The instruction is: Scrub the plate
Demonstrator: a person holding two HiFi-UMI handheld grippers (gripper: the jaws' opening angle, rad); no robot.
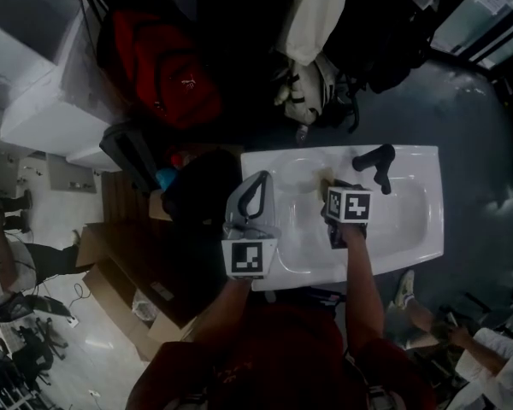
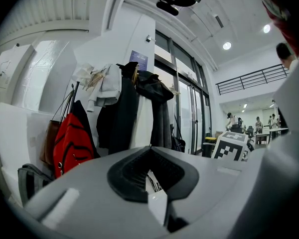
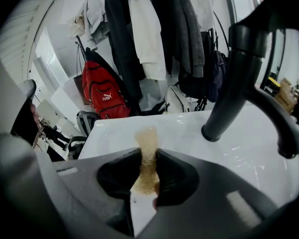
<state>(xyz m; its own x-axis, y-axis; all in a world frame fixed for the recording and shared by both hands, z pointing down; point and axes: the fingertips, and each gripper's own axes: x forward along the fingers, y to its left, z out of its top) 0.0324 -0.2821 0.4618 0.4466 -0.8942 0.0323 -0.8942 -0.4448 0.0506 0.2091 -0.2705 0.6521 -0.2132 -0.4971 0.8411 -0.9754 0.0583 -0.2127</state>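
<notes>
One white sink (image 1: 410, 220) sits under the head view, with one black faucet (image 1: 374, 161) at its far rim. Two grippers work over it.

The right gripper (image 1: 332, 188) hangs over the middle of the basin, just beside the faucet. Its jaws are closed on one tan sponge (image 3: 148, 138), which sticks out past the tips toward the white sink (image 3: 179, 133). The faucet (image 3: 239, 83) rises close on the right in that gripper's view.

The left gripper (image 1: 256, 186) is at the sink's left edge. Its jaws are together at the tips (image 2: 149, 151), with nothing from the sink between them. Its view looks out level at hanging coats and one red backpack (image 2: 70, 143).

The plate cannot be told apart with any certainty. A faint round outline shows white on white in the basin between the two grippers.

Two marker cubes show, one on each gripper (image 1: 248, 259) (image 1: 348, 205).
</notes>
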